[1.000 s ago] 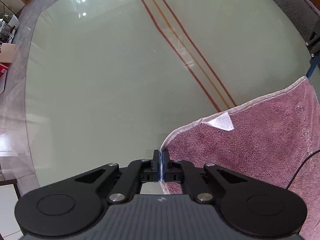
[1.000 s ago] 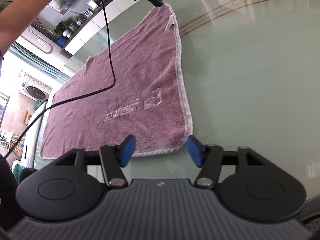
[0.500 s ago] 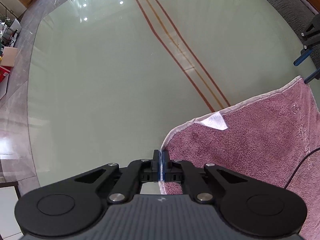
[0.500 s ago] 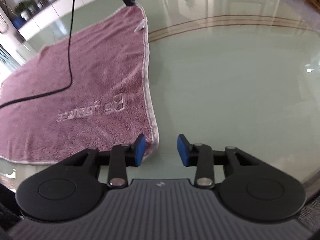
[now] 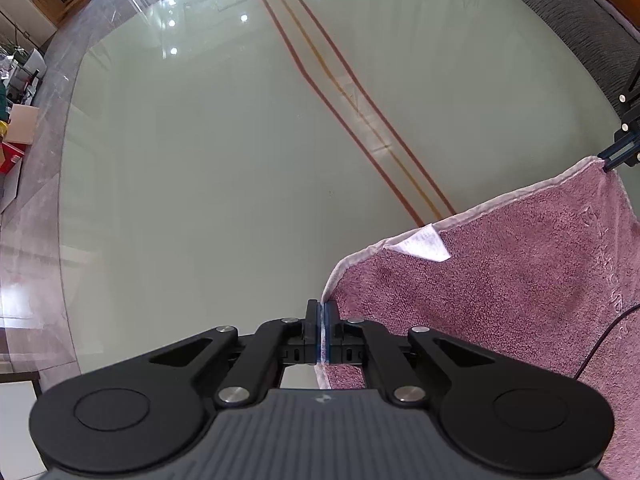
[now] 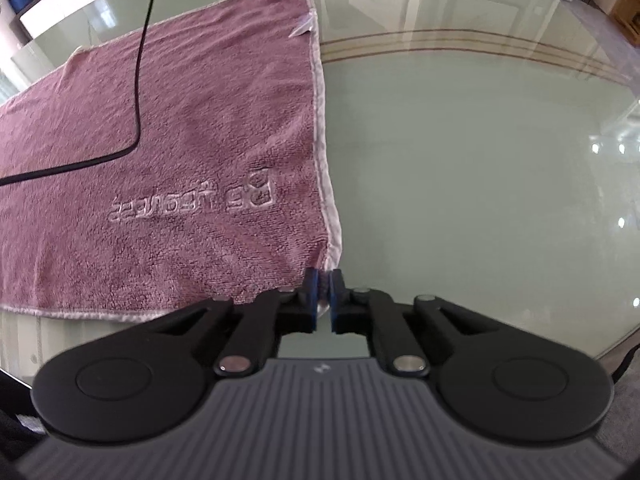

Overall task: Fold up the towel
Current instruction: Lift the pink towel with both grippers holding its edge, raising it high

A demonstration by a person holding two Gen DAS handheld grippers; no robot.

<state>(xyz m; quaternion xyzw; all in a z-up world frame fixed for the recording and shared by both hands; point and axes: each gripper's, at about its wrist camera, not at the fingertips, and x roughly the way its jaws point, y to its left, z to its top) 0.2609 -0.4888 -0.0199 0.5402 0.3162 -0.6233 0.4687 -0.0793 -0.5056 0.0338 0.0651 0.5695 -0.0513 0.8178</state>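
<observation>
Mauve towel stretches lengthwise leftward from its two gripped corners.

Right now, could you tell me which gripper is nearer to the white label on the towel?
Left. The left gripper is shut on the towel corner beside the label; the right gripper grips the other corner of the same edge, farther away.

Table beyond the towel lies bare glass, open passage right and ahead of the right hand-held gripper; towel covers the left portion, one corner raised by the left hand-held gripper; a black cable drapes across the towel, a snag risk there; table rim bounds the near right.
</observation>
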